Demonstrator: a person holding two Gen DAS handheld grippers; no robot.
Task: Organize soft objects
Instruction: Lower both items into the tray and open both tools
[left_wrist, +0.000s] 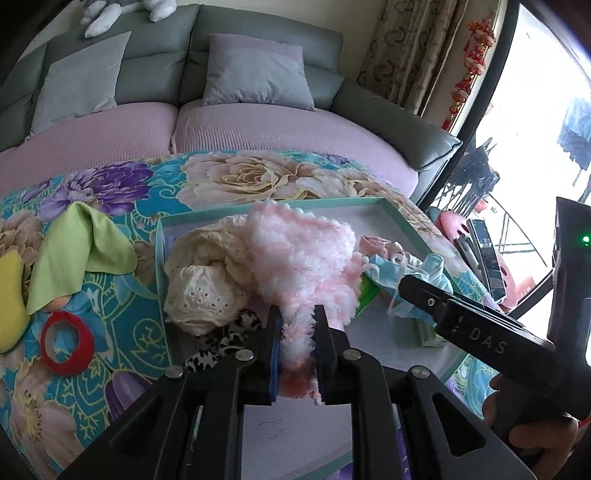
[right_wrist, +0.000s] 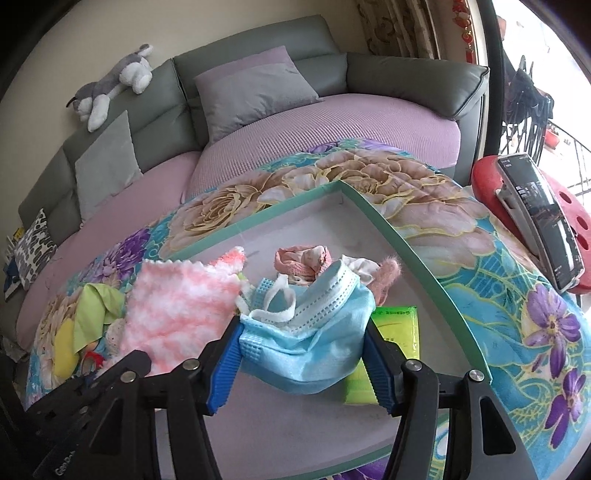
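Here the step in hand looks like delivery into the green-rimmed tray (right_wrist: 388, 225). Nearest the left camera, the left gripper (left_wrist: 297, 345) has its jaws drawn close on a fold of the fluffy pink-and-white cloth (left_wrist: 295, 254), which hangs over the tray's near side beside a cream lace bundle (left_wrist: 207, 280). The right gripper (right_wrist: 301, 356) has its jaws set wider, the blue pads bearing on either side of a crumpled blue face mask (right_wrist: 314, 332) held just above the tray floor, over a green tissue pack (right_wrist: 397, 325). Just beyond lies a pink cloth scrap (right_wrist: 301, 264), already in the tray. Farther left, a lime-green cloth (left_wrist: 74, 254) and a red ring (left_wrist: 66, 341) lie outside on the floral blanket (left_wrist: 122, 302). Next, both grips likely need loosening so the pieces drop inside the rim; then the loose cloths call for fetching. The sofa (left_wrist: 258, 122) stands behind.
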